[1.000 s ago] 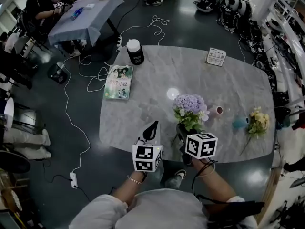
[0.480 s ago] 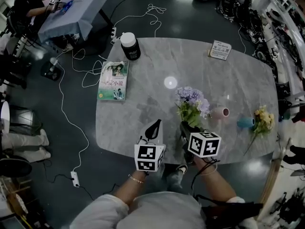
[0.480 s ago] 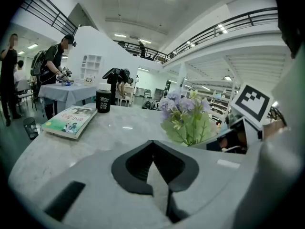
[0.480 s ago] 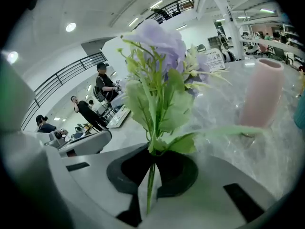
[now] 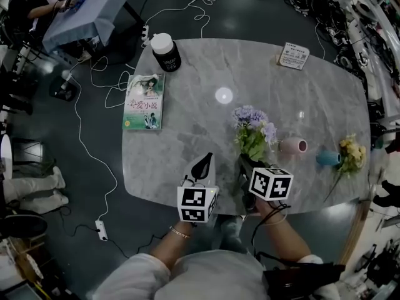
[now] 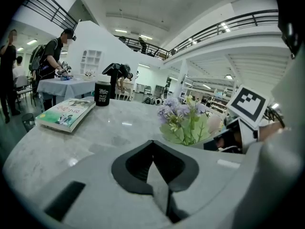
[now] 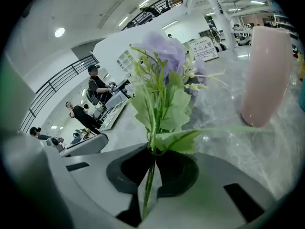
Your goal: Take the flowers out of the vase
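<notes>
The right gripper (image 7: 148, 175) grips the green stem of the purple, leafy flower bunch (image 5: 253, 129), already out of the small pink vase (image 5: 292, 145) just beside it; the left gripper (image 6: 153, 161) is closed and empty; only laying the bunch down seems left.

Head view overhead, gripper views skim shared table (image 5: 206, 61)

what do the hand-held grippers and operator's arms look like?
The left hand-held gripper and right hand-held gripper: grey bodies, black pointed jaws, each bearing a white cube with black square markers. A black cable trails from the right one. Pale sleeves; thin bracelet on the left wrist.
</notes>
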Action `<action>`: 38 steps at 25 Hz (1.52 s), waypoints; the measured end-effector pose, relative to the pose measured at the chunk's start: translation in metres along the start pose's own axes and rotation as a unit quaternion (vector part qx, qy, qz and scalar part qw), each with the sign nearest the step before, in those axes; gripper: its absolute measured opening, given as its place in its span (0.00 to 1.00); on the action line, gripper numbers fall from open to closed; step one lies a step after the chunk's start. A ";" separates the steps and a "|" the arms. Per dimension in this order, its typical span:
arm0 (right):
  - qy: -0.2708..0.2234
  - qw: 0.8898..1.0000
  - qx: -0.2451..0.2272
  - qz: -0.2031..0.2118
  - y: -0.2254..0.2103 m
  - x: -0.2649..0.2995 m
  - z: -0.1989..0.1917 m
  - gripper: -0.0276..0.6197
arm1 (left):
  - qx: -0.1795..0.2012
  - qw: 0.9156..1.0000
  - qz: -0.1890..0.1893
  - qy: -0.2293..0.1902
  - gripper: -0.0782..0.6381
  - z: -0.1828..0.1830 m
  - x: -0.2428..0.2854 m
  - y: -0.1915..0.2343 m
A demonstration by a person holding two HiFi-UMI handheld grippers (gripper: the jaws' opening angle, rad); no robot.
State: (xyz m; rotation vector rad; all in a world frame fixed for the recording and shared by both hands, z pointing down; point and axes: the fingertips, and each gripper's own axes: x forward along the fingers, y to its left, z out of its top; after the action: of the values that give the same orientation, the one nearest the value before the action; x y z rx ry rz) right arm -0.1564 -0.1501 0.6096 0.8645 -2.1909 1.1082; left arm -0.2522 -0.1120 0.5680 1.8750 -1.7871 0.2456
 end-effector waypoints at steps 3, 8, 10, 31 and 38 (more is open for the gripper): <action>0.003 1.000 0.005 -0.002 -0.001 0.006 -0.001 0.08 | -0.002 1.000 -0.002 0.004 0.12 -0.002 0.004 0.003; 0.006 1.000 0.012 -0.001 -0.006 0.010 -0.005 0.08 | -0.003 1.000 -0.003 0.008 0.12 -0.007 0.010 0.001; 0.007 1.000 0.014 0.001 -0.007 0.010 -0.006 0.08 | -0.005 1.000 -0.003 0.009 0.12 -0.009 0.012 0.001; 0.011 1.000 -0.008 -0.006 -0.007 0.011 0.002 0.18 | -0.003 1.000 -0.005 0.013 0.12 -0.005 0.017 0.000; 0.010 1.000 -0.011 -0.016 -0.010 0.003 0.000 0.25 | 0.000 1.000 -0.008 0.011 0.12 -0.003 0.014 -0.007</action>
State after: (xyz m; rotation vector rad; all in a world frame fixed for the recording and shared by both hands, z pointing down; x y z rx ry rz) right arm -0.1507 -0.1553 0.6166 0.8727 -2.1621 1.0720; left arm -0.2436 -0.1231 0.5761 1.8782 -1.7576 0.2593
